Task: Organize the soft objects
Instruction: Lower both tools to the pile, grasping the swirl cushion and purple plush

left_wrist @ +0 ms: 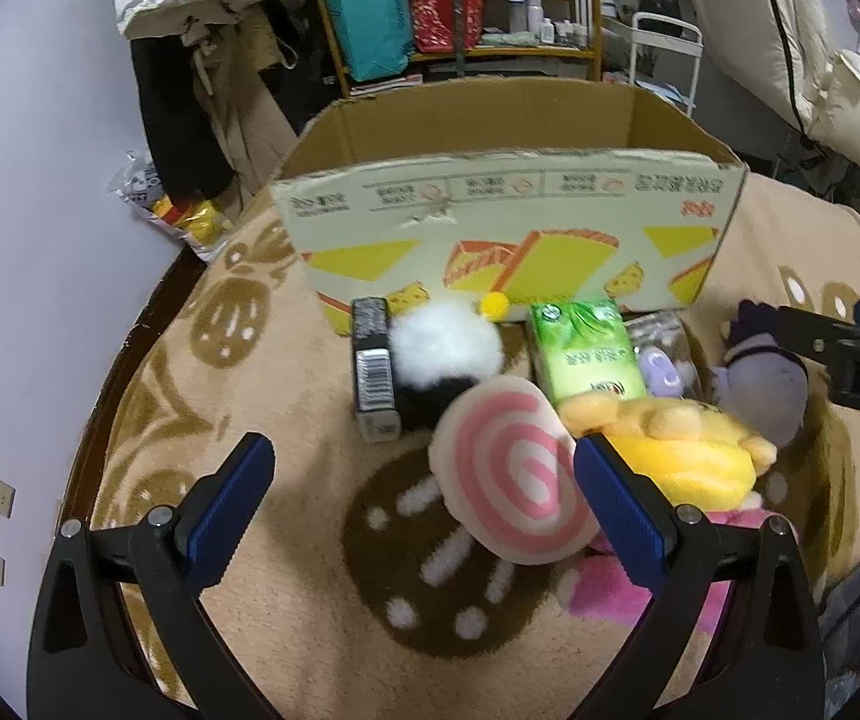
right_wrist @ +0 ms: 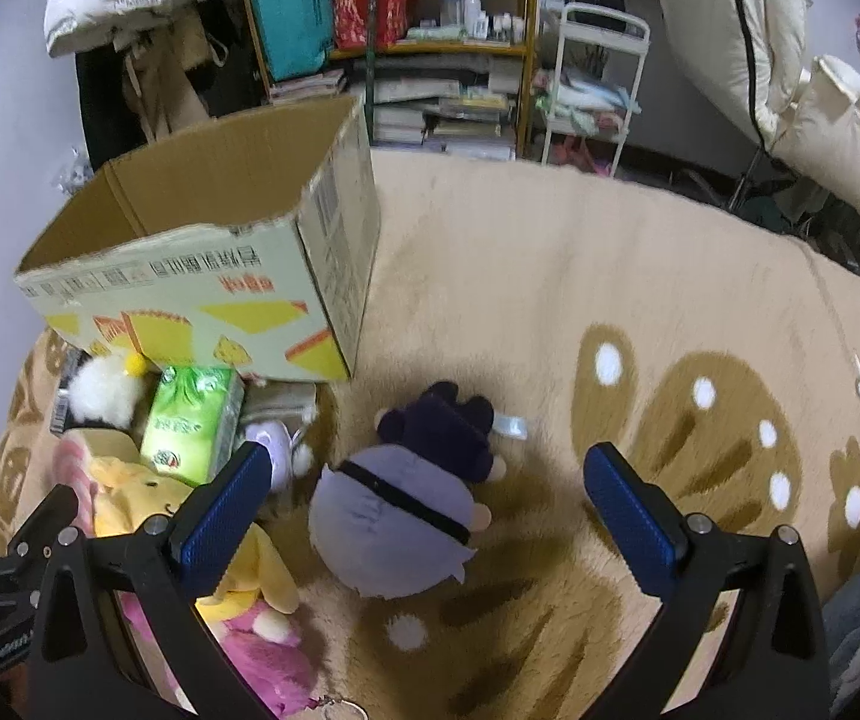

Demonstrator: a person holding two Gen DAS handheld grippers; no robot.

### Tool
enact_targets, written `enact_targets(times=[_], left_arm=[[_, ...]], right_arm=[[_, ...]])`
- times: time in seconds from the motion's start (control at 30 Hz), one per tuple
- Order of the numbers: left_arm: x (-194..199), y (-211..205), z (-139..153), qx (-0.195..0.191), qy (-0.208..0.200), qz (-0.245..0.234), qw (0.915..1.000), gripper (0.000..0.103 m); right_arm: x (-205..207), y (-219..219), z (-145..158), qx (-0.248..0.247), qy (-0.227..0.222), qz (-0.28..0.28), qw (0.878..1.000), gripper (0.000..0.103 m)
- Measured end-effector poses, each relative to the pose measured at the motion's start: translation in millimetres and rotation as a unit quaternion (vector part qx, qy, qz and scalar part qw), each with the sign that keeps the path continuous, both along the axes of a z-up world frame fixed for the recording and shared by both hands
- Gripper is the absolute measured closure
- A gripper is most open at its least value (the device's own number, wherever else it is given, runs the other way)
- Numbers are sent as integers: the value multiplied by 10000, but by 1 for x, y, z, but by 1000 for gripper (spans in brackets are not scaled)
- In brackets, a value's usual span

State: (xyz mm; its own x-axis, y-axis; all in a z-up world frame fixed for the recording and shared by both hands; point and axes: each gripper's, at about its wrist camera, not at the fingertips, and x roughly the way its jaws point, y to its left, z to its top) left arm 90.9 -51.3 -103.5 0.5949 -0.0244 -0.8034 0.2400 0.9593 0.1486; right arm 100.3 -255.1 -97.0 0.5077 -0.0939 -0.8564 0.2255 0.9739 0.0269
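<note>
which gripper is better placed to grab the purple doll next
Right. The right gripper is open with the purple doll lying between its fingers, while the left gripper is open over the pink swirl toy.

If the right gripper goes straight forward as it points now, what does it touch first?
Most likely the purple-grey plush doll, lying face down on the blanket between the open right gripper fingers. Depth is unclear, so the gripper may pass above it.

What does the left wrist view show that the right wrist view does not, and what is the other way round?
Only the left wrist view: the pink swirl cushion between the open left gripper's fingers.

Only the right wrist view: the purple doll's whole back with its black band, between the open right gripper's fingers.

Both: the cardboard box, the green tissue pack, the yellow plush, the white pompom.
</note>
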Motion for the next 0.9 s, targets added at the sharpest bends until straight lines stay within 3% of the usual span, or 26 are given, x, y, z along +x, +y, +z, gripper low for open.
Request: enact_targets(times=[0.2, 0.57, 0.73, 0.9], left_arm=[[-3, -9, -9, 102, 111, -190, 9997, 4], [-1, -13, -23, 169, 421, -234, 9987, 4], [0, -11, -26, 197, 421, -253, 9986, 4], [3, -8, -32, 163, 481, -232, 9984, 4]], right_arm=[[5, 4, -15, -48, 355, 79, 9993, 0], [5, 11, -28, -272, 591, 105, 9978, 0], [7, 15, -33, -237, 691, 207, 9971, 4], [7, 13, -39, 67, 795, 216, 9966, 16]])
